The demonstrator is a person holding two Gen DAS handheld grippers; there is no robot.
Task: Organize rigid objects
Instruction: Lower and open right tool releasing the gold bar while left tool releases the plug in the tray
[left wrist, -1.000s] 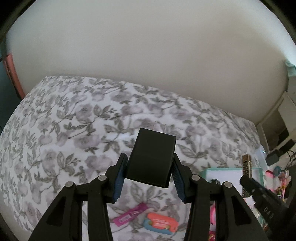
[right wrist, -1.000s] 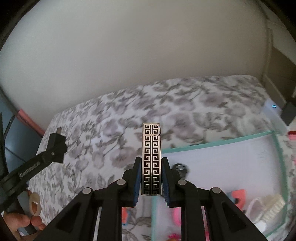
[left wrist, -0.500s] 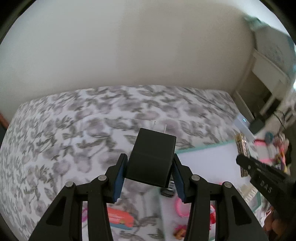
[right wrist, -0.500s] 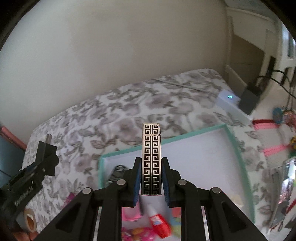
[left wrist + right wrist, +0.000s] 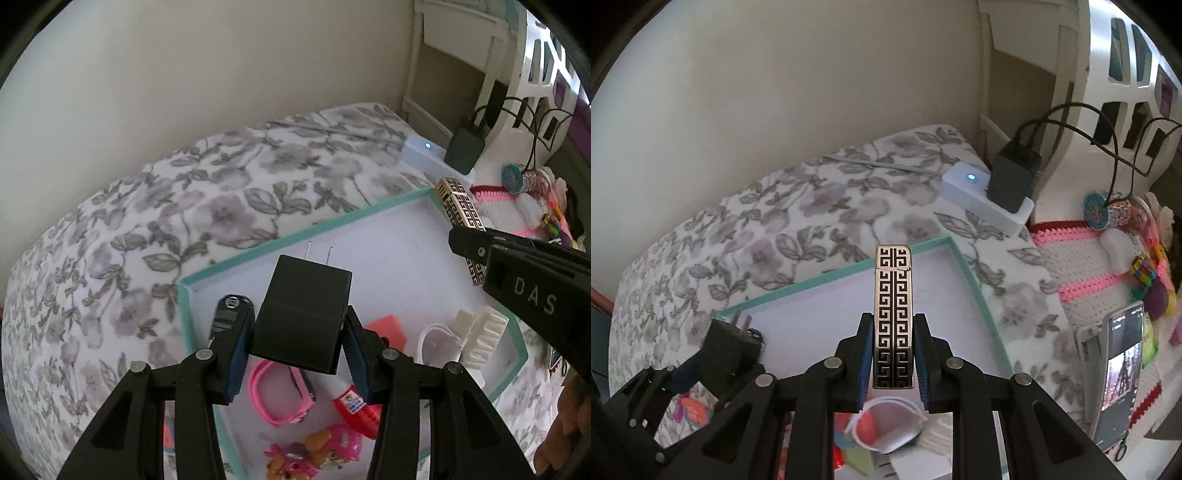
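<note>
Both grippers carry something, and the teal-rimmed tray [image 5: 236, 258] lies below and ahead of both sets of jaws, on the flowered bed [image 5: 184, 206]. The left gripper [image 5: 299, 354] has its jaws part-way apart and pressed on the flanks of a black plug adapter [image 5: 303, 317], whose long axis runs away from the jaws with the two prongs leading, out over the tray's near-left corner. The right gripper [image 5: 892, 363] has its jaws drawn close on a slim patterned lighter [image 5: 892, 317], standing lengthwise out of the jaws with its capped end forward, above the tray's bare white middle. From the left jaws, the pink band [image 5: 280, 398], the red tube [image 5: 354, 406] and the toys [image 5: 314, 450] lie directly beneath and behind, so free floor lies forward of the prongs. By my reading, the right hand is nearer open floor; each item must descend and lie flat along its long axis.
</note>
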